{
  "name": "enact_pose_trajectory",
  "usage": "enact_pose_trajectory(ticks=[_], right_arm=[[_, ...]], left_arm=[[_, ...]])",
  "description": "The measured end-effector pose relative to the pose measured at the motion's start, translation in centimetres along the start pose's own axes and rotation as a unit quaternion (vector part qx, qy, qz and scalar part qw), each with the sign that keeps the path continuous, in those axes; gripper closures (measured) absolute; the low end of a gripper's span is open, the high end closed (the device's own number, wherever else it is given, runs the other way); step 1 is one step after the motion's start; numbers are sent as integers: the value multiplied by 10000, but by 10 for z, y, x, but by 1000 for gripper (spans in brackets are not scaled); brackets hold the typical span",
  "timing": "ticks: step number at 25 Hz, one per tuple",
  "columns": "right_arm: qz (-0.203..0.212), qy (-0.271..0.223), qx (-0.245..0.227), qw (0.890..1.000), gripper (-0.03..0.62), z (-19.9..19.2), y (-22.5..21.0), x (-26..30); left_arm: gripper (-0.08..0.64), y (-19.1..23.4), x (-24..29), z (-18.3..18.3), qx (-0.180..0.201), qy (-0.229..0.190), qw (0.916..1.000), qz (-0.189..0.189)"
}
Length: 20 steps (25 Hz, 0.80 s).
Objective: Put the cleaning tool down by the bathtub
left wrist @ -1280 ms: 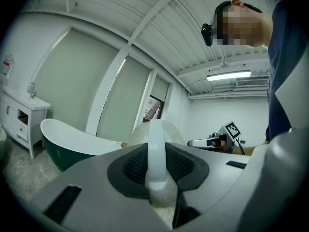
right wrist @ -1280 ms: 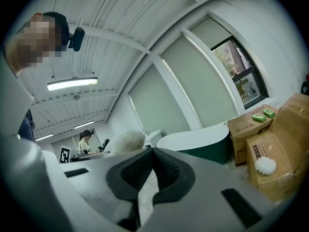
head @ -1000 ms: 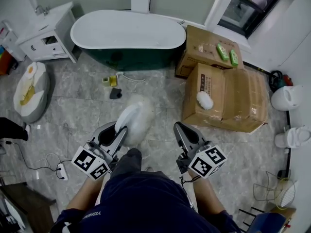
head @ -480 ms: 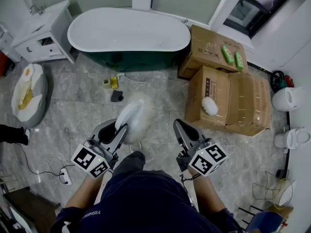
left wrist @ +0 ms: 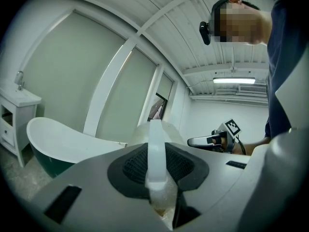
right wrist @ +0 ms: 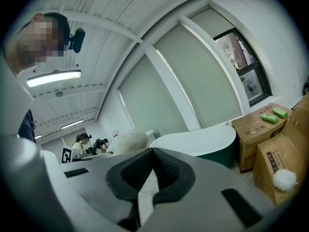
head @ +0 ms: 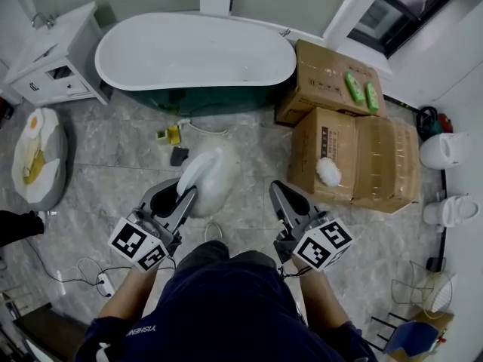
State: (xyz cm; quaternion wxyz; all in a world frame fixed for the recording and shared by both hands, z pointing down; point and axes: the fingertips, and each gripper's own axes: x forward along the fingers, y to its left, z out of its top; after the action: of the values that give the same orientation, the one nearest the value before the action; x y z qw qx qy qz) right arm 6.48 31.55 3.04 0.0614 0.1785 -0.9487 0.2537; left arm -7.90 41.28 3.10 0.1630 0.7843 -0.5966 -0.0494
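Evidently for carrying, the left gripper (head: pixel 183 197) is clamped on the flat white plastic handle of the fluffy white cleaning tool (head: pixel 213 176). It holds the tool above the grey marble floor (head: pixel 113 157), short of the white, green-sided oval bathtub (head: pixel 196 51) at the far side. The right gripper (head: pixel 282 196) is closed on nothing.

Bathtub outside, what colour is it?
The bathtub is dark green outside, best seen in the head view.

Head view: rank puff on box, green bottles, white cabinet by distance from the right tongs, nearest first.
1. Puff, on a box just right of the right tongs.
2. Green bottles, upper right, on a farther box.
3. Cabinet, far upper left.
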Motion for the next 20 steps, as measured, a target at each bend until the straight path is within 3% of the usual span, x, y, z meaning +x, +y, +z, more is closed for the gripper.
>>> enact_pose_trajectory(ticks=[12, 20], right_arm=[[-164, -57, 113, 9998, 588, 18, -45, 44], [-156, -9, 225, 9996, 588, 39, -112, 75]], left_arm=[[453, 45, 47, 11, 26, 114, 9999, -67], [453, 70, 114, 7, -11, 306, 9995, 11]])
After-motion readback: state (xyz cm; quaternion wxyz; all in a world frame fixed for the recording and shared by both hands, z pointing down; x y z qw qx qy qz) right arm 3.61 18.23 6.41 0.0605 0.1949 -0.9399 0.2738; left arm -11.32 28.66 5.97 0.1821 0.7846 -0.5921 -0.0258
